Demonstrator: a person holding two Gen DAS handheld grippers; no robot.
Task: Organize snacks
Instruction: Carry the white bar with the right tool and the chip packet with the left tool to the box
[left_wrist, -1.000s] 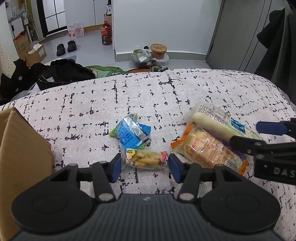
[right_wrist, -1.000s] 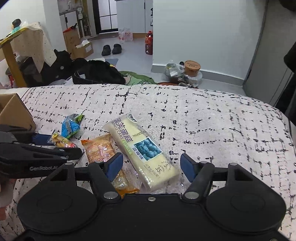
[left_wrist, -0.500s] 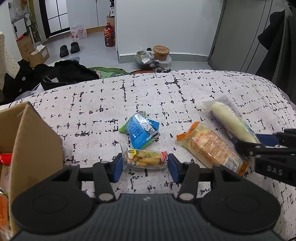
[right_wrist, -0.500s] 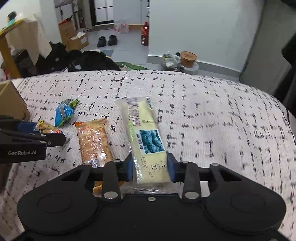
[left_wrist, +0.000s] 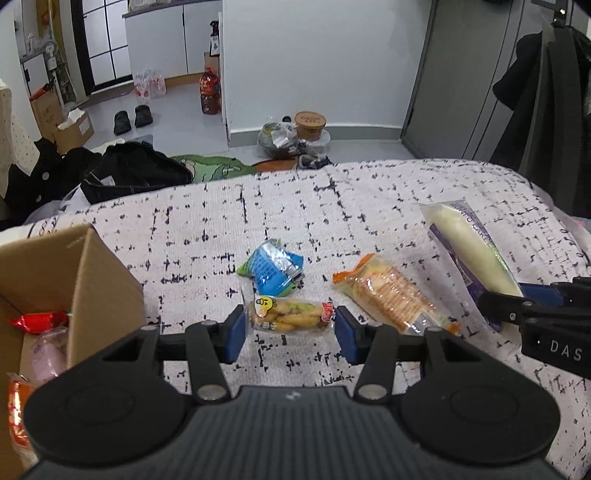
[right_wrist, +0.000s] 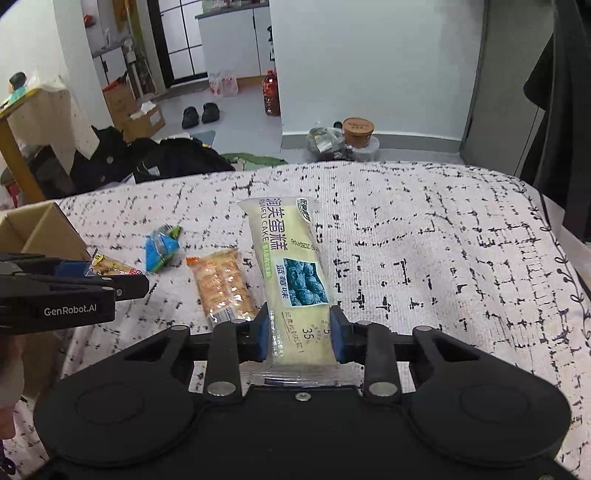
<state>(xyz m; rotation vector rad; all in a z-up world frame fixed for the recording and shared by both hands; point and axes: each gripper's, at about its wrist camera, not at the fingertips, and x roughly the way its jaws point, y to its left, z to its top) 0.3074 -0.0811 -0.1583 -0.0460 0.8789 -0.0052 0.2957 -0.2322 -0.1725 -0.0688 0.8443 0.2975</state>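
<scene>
One cake pack lengthwise, away.

The cardboard box runs off the left edge, so most of its contents stay hidden. The cake pack's near end disappears behind the right gripper. Print on the biscuit pack is too small to read.

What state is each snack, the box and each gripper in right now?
Left gripper: shut on the peanut pack, lifted.
Right gripper: jaws just closed, shut on the cake bar, far end raised.
Cracker pack: lying flat on the blanket, untouched.
Blue pouch: crumpled, lying loose.
Cardboard box: open, some snacks inside.
</scene>
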